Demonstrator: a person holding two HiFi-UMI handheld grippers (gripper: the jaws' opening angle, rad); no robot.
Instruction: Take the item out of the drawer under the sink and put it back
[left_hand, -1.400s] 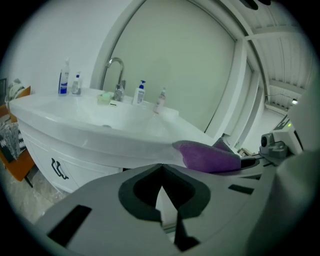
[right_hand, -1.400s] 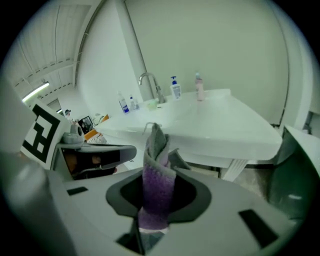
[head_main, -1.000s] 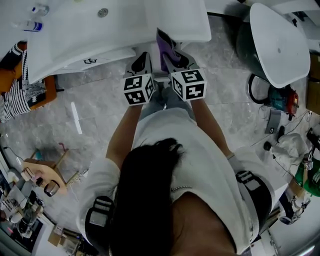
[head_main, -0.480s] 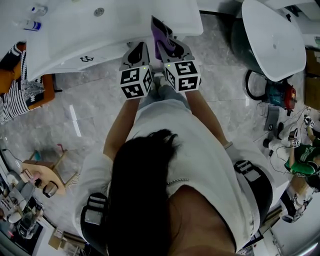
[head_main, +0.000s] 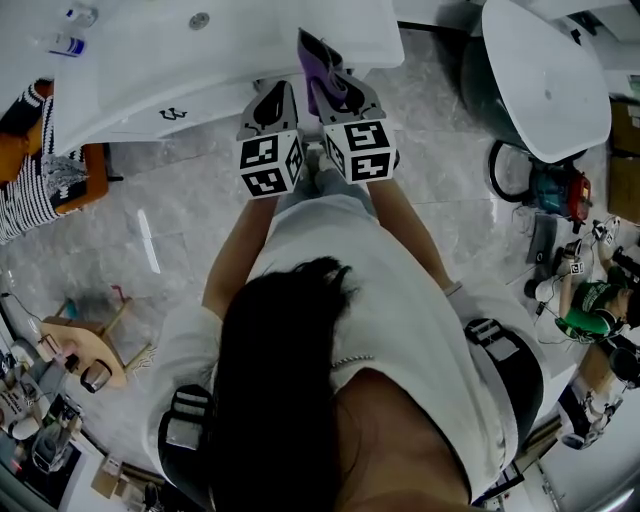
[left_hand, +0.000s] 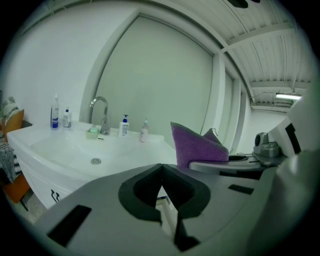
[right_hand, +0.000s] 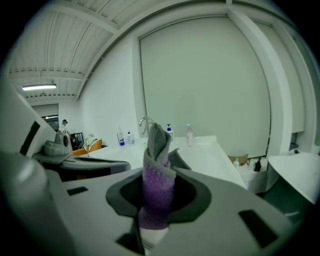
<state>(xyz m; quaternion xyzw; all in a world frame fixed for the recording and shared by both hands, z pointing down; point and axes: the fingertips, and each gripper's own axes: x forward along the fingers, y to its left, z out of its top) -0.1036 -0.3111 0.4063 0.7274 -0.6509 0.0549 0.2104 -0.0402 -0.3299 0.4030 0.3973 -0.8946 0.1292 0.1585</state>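
The right claw (right_hand: 158, 186) clamps a folded, fuzzy purple cloth (right_hand: 156, 150); the left claw (left_hand: 161, 167) is closed, empty. Both sit higher against the glossy white sink (head_main: 150, 70) than earlier.

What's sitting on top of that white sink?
Along the back edge of the sink: a curved tap, several bottles and a small green item. The purple cloth in the right gripper covers part of its rim.

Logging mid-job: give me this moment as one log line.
right gripper: shut on purple cloth | left gripper: shut, empty | place: at sink front edge
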